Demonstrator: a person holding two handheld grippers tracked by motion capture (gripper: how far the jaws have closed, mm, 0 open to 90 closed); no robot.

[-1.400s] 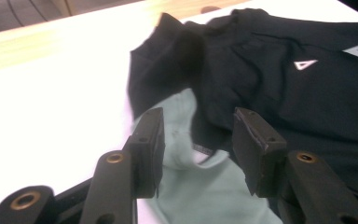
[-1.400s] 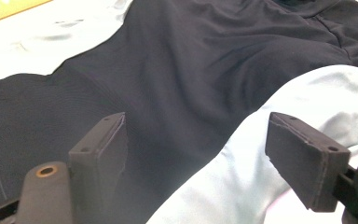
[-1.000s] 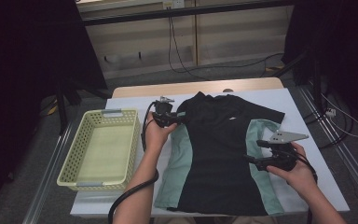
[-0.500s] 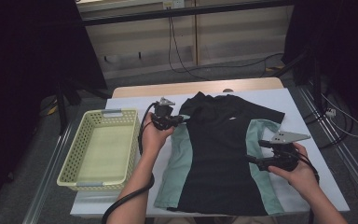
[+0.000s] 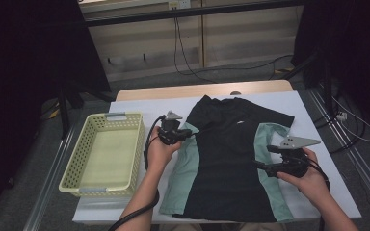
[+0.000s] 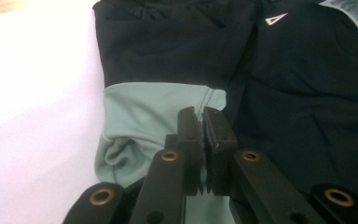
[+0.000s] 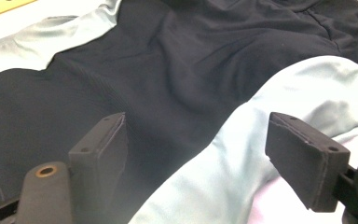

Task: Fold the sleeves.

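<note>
Now, starting at the left of the desk [image 5: 135, 103]: a pale yellow basket [image 5: 105, 154] sits by the edge, just beside the shirt [image 5: 231, 159], its near side towards the person. Next along, the left hand-held gripper [image 5: 191, 134] comes in over the shirt's left sleeve [image 6: 154, 105], that grey-green panel. Its jaws have just been closing, and in the left gripper view the two pads stand pressed together, with the sleeve's hem running right up to their tips; whether cloth is pinched between them I cannot tell. A small bunch of fabric is puckered just left of the jaws.

Centre stage, the shirt lies flat on the white desk, black down the middle, grey-green at the sides, collar at the far side, a small white triangle logo [image 6: 275, 18] on the chest.

Over to the right, the right hand-held gripper [image 5: 262, 165] hovers at the shirt's right side panel, jaws spread wide. In the right gripper view the pads [image 7: 100, 149] stand on either side of the seam where black meets grey-green, gripping nothing.
</note>
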